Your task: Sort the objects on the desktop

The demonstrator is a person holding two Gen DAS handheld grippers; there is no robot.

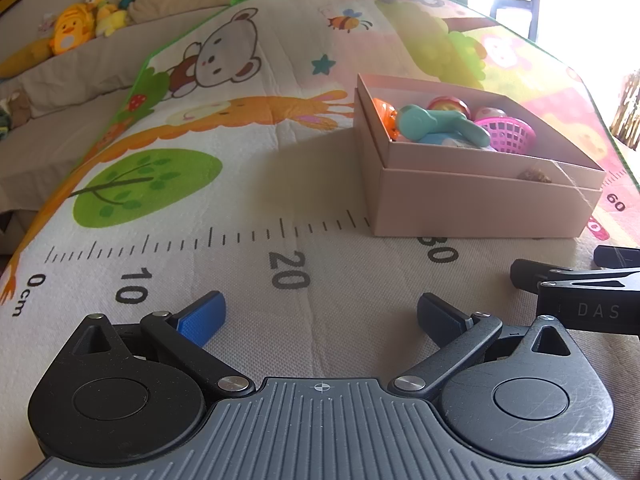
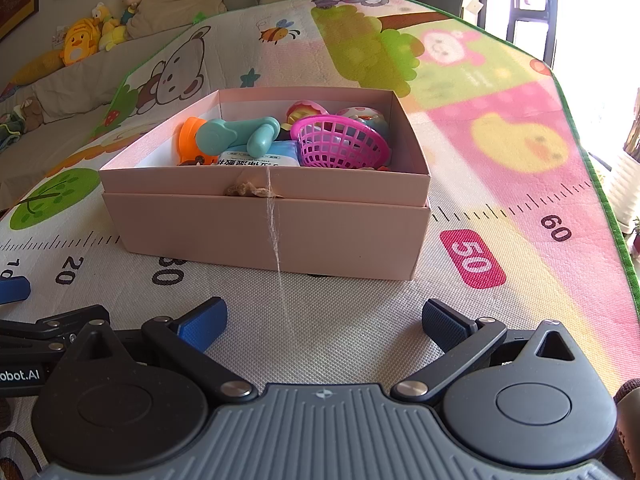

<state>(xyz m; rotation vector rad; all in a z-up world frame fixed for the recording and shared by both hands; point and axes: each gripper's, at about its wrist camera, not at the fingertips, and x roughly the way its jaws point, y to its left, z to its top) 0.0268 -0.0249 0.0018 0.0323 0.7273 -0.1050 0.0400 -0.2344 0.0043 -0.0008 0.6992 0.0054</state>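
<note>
Both pairs of jaws stand spread wide with nothing between them: the left gripper (image 1: 320,320) and the right gripper (image 2: 324,324) each show their blue pads far apart over bare play mat (image 2: 340,320), low in their frames. In the right wrist view the pink box (image 2: 272,232) sits straight ahead of the jaws, a little left of the frame's centre, well apart from the fingertips; its long side runs across the frame and faces the camera. In the left wrist view the same box (image 1: 480,208) lies to the upper right of the jaws, turned so that one corner points toward the lower middle of the frame. Inside it lie the sorted toys: a teal toy (image 2: 236,134) with its long axis running left to right, handle toward the right, an orange toy (image 2: 186,140) touching it at the left, a magenta basket (image 2: 340,144) tipped on its side with its mouth toward the upper left, and a white and blue packet (image 2: 256,158) under the teal toy. A thin thread (image 2: 274,224) hangs down the box's front wall. Plush toys (image 2: 80,42) line the sofa in the upper left.
</note>
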